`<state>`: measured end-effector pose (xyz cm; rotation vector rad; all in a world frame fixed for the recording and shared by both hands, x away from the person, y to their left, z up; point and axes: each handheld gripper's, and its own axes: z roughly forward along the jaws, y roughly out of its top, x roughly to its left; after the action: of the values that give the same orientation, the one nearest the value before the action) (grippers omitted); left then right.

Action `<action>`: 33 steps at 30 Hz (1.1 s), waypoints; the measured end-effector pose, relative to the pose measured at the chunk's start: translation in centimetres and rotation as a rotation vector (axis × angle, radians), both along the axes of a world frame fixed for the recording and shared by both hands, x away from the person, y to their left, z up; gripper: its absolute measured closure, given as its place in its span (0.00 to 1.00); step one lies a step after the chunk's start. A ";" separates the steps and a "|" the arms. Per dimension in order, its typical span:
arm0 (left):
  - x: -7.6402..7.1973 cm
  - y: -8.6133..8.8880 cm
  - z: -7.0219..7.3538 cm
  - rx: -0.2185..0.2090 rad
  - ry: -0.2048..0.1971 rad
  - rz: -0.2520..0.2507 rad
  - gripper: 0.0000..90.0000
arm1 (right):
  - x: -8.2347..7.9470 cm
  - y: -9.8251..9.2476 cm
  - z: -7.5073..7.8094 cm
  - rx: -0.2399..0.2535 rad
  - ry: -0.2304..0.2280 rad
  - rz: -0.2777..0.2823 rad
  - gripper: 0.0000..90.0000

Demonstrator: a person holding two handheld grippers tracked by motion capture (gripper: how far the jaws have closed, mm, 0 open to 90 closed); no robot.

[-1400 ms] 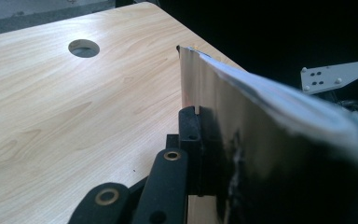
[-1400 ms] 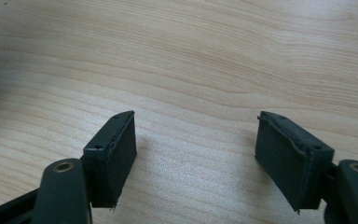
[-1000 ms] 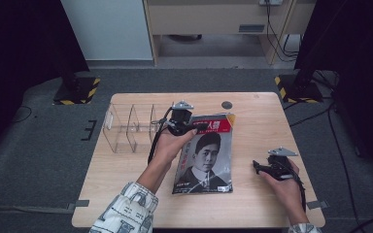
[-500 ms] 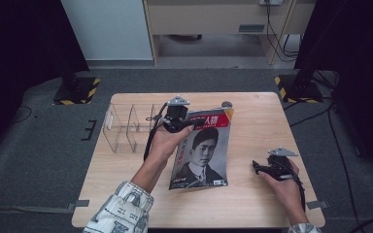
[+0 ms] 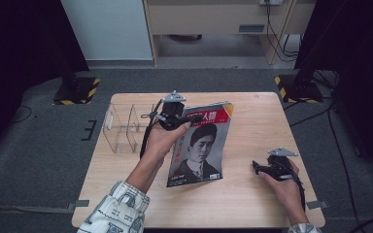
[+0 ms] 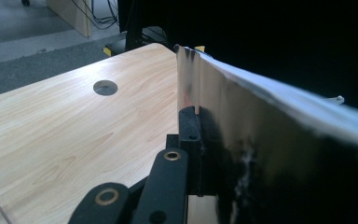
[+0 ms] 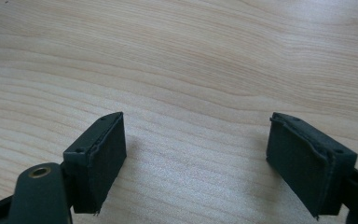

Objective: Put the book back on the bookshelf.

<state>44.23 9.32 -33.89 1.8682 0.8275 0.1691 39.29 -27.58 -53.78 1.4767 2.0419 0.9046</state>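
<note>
A magazine (image 5: 201, 145) with a portrait on its cover is tilted up off the wooden table (image 5: 252, 121), its near edge low by the table and its top edge raised. My left gripper (image 5: 182, 119) is shut on that top left corner. In the left gripper view the jaws pinch the magazine's (image 6: 270, 130) edge, with the cover standing to their right and my left gripper (image 6: 196, 114) closed tight on it. My right gripper (image 5: 258, 167) rests low at the table's right side, open. Its pads (image 7: 98, 158) stand wide apart over bare wood, my right gripper (image 7: 193, 158) holding nothing.
A clear acrylic divider rack (image 5: 126, 128) stands at the table's back left, just left of my left hand. A round cable hole (image 5: 256, 95) sits near the far edge; it also appears in the left gripper view (image 6: 105, 87). Dark stands flank the table.
My left gripper has risen with the magazine's top edge, so the magazine has tipped up from lying flat and shifted a little left. The right gripper has kept still.
</note>
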 end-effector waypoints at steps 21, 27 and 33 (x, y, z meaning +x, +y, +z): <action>-1.0 1.2 2.2 0.002 -0.040 0.011 0.96 | 0.0 0.0 0.0 -0.002 -0.001 0.004 0.22; -1.2 1.5 2.5 0.000 -0.044 0.010 0.96 | 0.0 0.0 0.0 -0.002 -0.001 0.004 0.22; -1.4 1.7 2.6 0.000 -0.046 0.009 0.96 | -0.1 0.0 0.0 -0.002 -0.001 0.004 0.22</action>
<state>42.82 11.04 -31.32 1.8541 0.8043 0.2170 39.24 -27.57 -53.79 1.4708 2.0450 0.9048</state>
